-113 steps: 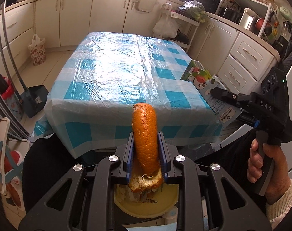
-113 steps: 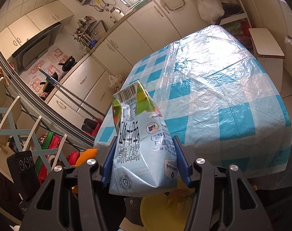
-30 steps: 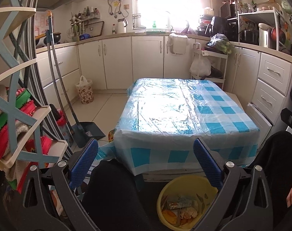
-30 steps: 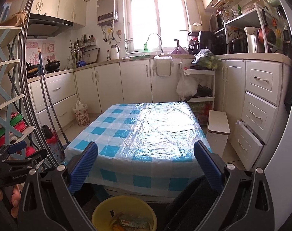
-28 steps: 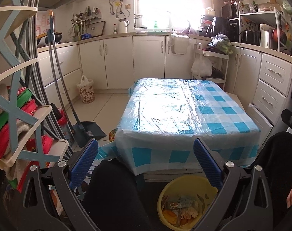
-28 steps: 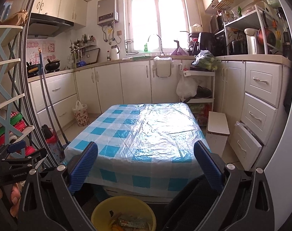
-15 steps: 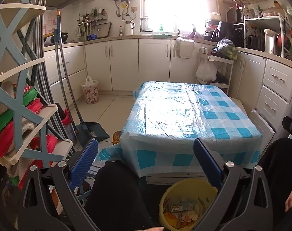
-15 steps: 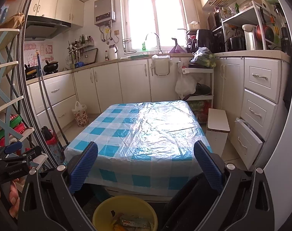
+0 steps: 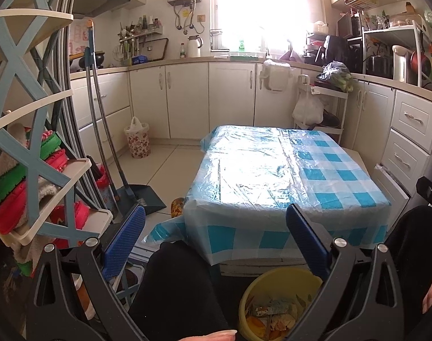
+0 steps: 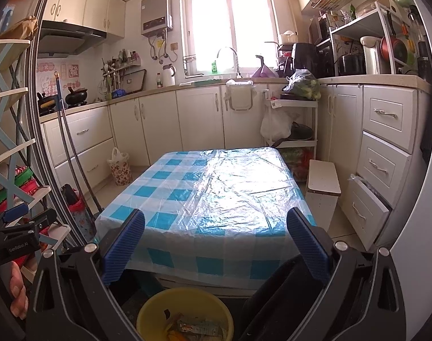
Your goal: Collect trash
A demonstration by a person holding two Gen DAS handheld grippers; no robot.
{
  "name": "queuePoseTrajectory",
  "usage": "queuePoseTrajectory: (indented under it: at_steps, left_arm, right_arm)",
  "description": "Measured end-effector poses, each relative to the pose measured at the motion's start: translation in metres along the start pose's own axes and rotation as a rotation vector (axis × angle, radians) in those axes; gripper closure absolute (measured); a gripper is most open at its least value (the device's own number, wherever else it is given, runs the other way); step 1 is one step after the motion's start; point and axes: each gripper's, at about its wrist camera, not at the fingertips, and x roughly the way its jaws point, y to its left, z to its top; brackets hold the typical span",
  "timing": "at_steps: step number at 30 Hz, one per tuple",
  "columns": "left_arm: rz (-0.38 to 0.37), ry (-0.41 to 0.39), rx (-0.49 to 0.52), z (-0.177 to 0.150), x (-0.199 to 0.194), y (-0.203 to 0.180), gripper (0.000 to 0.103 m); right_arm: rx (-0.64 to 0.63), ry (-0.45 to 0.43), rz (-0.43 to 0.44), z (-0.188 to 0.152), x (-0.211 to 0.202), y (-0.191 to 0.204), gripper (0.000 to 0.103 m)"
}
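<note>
Both my grippers are spread wide with nothing between the blue pads. Left gripper [image 9: 216,244] points level across the room; right gripper [image 10: 216,241] does the same.

Trash: all I can see of it sits in the yellow bucket [image 9: 252,289], on the floor below and just ahead of both grippers, between my knees. In the left view the bucket is low and toward my right finger; in the right view the same bucket [image 10: 159,301] is low and toward my left finger. So it lies between the two grippers, about equally near to each. Inside: a crumpled wrapper [image 9: 272,305] and orange peel [image 9: 257,322], jumbled, no clear long axis.

The table [image 10: 213,199] with the blue checked plastic cover is straight ahead of both grippers, beyond the bucket. Its top shows no loose item in either view.

My judgement: collection looks done or nearly so. Any further piece would have to be found off the table; none shows here. Neither hand has an obvious next target.
</note>
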Motion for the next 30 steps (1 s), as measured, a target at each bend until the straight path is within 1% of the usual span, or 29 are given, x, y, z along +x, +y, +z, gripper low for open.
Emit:
queuePoseTrajectory:
  at_steps: [8, 30]
  left_arm:
    - [0.007, -0.012, 0.012, 0.0, -0.0027, -0.0026, 0.007]
    - [0.01, -0.009, 0.019, -0.0007, -0.0031, -0.0027, 0.007]
  right_arm:
    - [0.0, 0.003, 0.002, -0.0008, 0.0018, 0.0003, 0.007]
    - [-0.005, 0.012, 0.009, -0.0029, 0.0048, 0.0028, 0.007]
